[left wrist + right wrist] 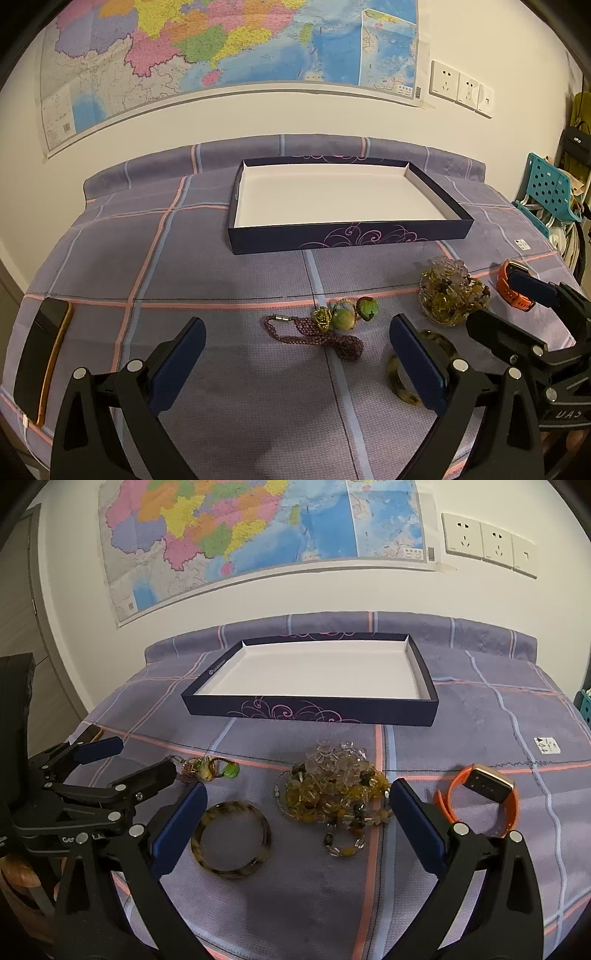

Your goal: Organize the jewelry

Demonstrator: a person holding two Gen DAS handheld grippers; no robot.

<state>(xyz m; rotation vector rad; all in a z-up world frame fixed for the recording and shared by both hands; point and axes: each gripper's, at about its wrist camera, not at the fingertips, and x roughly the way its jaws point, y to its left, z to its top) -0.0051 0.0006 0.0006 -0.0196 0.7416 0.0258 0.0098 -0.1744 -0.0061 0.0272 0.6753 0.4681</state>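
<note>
Both tools hang over the bed with nothing in them: the left hand-held gripper (297,341) has its blue pads spread wide apart, and the right hand-held gripper (297,808) stands just as wide and empty. Between the left one's pads lies the purple bead chain (317,336), with a cluster of small green and gold pieces (345,312) touching its far end. The right one's pads frame the tortoiseshell bangle (232,840) and, just beside it, the heap of yellow and clear bead bracelets (336,790); the orange-strapped watch (480,795) rests beyond its right pad. Behind all of this the open dark box (347,240) sits empty on the plaid bedspread (110,277), so the sorting appears not yet begun. The first pick is probably best made on a rigid, separate piece such as the bangle: come down with one pad inside the ring and one outside, then close across the band. The bead heap looks loose and likely to trail strands, so it should be pinched low and lifted slowly.
</note>
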